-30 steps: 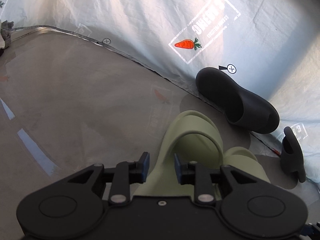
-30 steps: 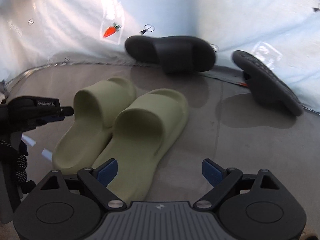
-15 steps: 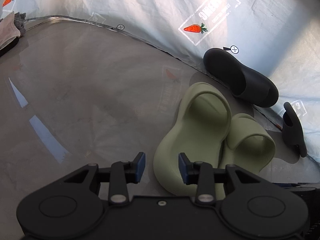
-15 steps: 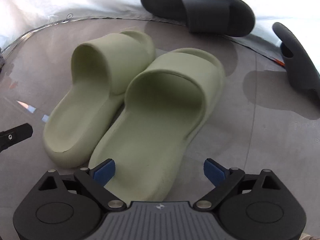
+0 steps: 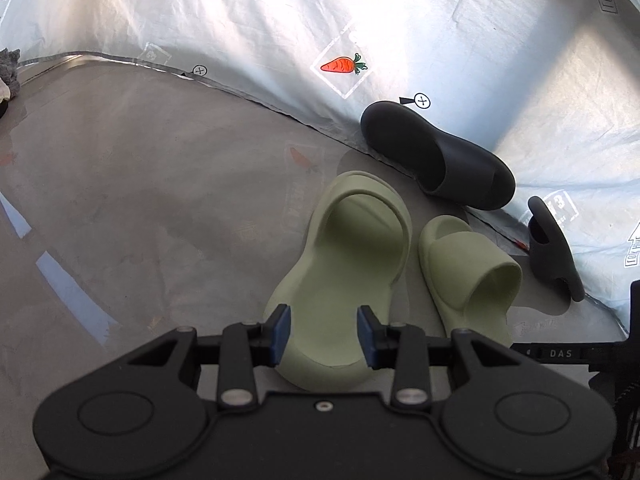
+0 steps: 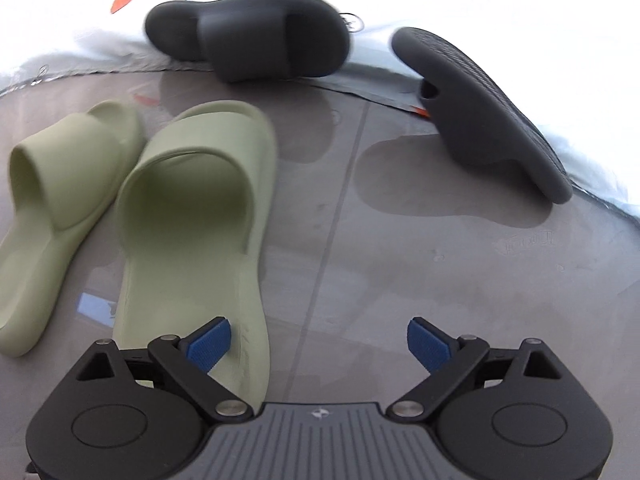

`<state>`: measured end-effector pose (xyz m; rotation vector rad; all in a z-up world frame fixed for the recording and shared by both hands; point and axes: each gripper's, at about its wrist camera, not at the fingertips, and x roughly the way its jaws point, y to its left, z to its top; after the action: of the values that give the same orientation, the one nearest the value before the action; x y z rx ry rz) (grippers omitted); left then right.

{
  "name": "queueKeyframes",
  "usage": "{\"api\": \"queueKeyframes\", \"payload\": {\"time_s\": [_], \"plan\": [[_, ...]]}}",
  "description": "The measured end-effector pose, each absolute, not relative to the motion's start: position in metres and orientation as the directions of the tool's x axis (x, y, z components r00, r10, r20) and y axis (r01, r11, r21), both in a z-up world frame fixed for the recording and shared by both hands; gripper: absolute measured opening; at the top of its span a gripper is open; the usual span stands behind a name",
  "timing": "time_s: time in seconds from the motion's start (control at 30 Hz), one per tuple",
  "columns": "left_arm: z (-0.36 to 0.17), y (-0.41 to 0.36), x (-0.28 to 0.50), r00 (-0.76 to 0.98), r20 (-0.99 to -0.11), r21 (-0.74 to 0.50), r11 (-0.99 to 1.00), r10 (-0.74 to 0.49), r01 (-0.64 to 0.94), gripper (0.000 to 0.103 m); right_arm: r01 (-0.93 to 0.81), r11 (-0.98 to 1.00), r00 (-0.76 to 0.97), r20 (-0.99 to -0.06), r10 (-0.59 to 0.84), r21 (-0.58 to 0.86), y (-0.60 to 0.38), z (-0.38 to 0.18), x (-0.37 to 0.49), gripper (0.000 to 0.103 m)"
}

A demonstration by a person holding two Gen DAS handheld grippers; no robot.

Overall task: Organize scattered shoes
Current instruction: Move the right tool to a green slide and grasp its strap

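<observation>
Two green slides stand side by side on the grey floor. In the left wrist view my left gripper (image 5: 323, 336) is open, its fingers either side of the heel of the left green slide (image 5: 344, 272); the right green slide (image 5: 468, 276) lies just beside it. In the right wrist view my right gripper (image 6: 320, 344) is wide open and empty over bare floor, with the right green slide (image 6: 196, 220) at its left finger and the left green slide (image 6: 56, 200) further left. One black slide (image 6: 248, 36) lies against the white sheet. Another black slide (image 6: 484, 108) leans on its side, sole showing.
A white plastic sheet (image 5: 280, 20) with carrot prints rises behind the shoes and bounds the floor. The black slides also show in the left wrist view, one flat (image 5: 436, 156), one on edge (image 5: 552, 248). A grey cloth item (image 5: 8, 68) sits at far left.
My left gripper has opened wider and moved forward over the left green slide's heel. My right gripper has swung right, off the right green slide and toward the tilted black slide.
</observation>
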<state>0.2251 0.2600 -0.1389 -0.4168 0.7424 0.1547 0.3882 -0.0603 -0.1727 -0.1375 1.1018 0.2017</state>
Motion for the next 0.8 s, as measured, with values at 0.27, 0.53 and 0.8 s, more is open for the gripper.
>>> {"api": "queueKeyframes", "payload": {"time_s": [0.27, 0.53, 0.8], "plan": [[-0.137, 0.254, 0.227, 0.725, -0.689, -0.304, 0.915, -0.017, -0.267, 0.037, -0.141, 0.989, 0.558, -0.821, 0.125, 0.055, -0.087, -0.153, 0.367, 0.092], [-0.133, 0.232, 0.227, 0.719, -0.687, -0.323, 0.930, -0.101, -0.178, 0.038, -0.454, 0.883, 0.469, -0.874, 0.126, -0.117, -0.022, -0.171, 0.344, 0.091], [-0.138, 0.229, 0.234, 0.695, -0.709, -0.322, 0.932, -0.120, -0.168, 0.038, -0.359, 0.914, 0.435, -0.900, -0.013, -0.186, -0.060, -0.194, 0.361, 0.091]]}}
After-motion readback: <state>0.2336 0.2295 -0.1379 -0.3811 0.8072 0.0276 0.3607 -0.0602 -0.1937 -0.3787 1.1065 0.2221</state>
